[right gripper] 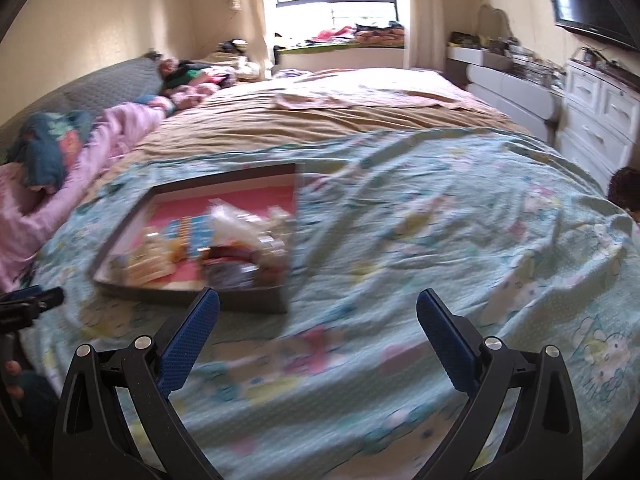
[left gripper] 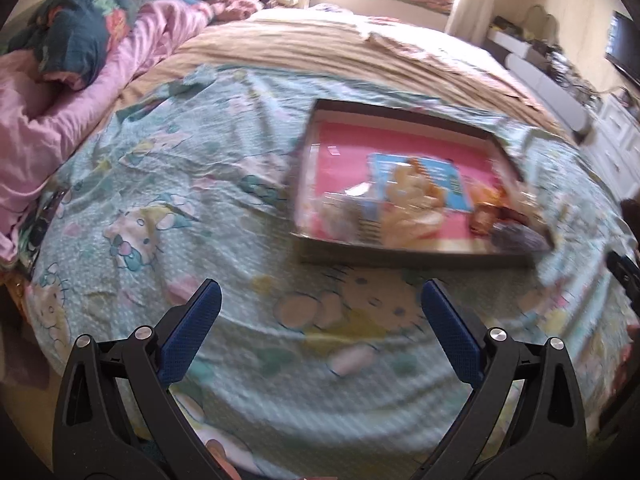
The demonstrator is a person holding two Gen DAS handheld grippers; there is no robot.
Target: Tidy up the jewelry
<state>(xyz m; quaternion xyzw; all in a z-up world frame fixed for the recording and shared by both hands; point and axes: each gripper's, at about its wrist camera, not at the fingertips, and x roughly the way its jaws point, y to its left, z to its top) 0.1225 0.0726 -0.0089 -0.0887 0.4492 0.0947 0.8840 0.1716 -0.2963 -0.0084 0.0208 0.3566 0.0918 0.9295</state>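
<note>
A shallow dark box with a pink lining [left gripper: 400, 140] lies on the bed, ahead and right of my left gripper [left gripper: 320, 304]. It holds a blue card and blurred small bags of jewelry [left gripper: 424, 200]. In the right wrist view the box [right gripper: 168, 204] lies ahead and left of my right gripper [right gripper: 318, 306], with the bags [right gripper: 240, 248] piled at its near right corner. Both grippers are open and empty, above the bedspread. The left gripper's tip [right gripper: 36, 300] shows at the left edge of the right wrist view.
The bed carries a light blue cartoon bedspread [right gripper: 440, 240] over a tan blanket [right gripper: 340, 116]. Pink bedding and a blue cloth [left gripper: 72, 80] lie at the left. White drawers [right gripper: 600, 120], a wall television [right gripper: 588, 0] and a person's head [right gripper: 626, 188] are at the right.
</note>
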